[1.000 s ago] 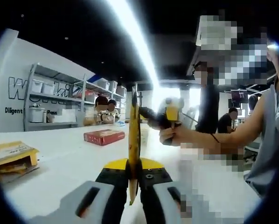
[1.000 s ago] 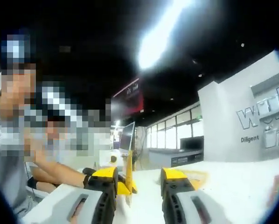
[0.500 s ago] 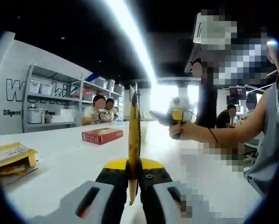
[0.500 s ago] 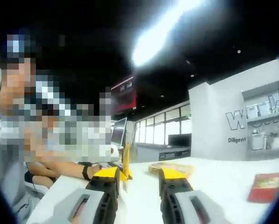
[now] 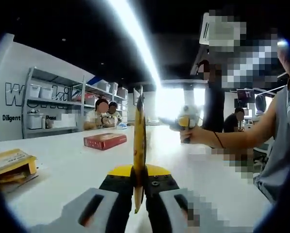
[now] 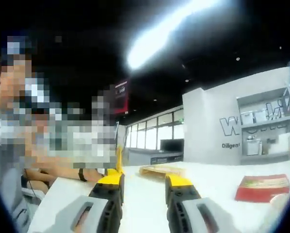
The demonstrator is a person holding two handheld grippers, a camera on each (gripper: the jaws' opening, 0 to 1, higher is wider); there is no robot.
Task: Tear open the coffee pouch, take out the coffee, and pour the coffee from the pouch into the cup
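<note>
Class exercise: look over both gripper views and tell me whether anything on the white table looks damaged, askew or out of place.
One thing stands out: the yellow carton at the left of the left gripper view looks torn open, its flap lifted and ragged. The red box lies flat and intact. The left claw grips the yellow pouch edge-on and upright; no spill is visible.

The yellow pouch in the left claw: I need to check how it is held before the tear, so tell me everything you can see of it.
The yellow pouch is thin and flat, seen edge-on in the left gripper view, standing upright above the white table. Its lower edge is pinched in the shut left claw, and its top rises free. It looks like glossy foil or plastic. Whether it is torn cannot be told. The right claw is apart from it.
</note>
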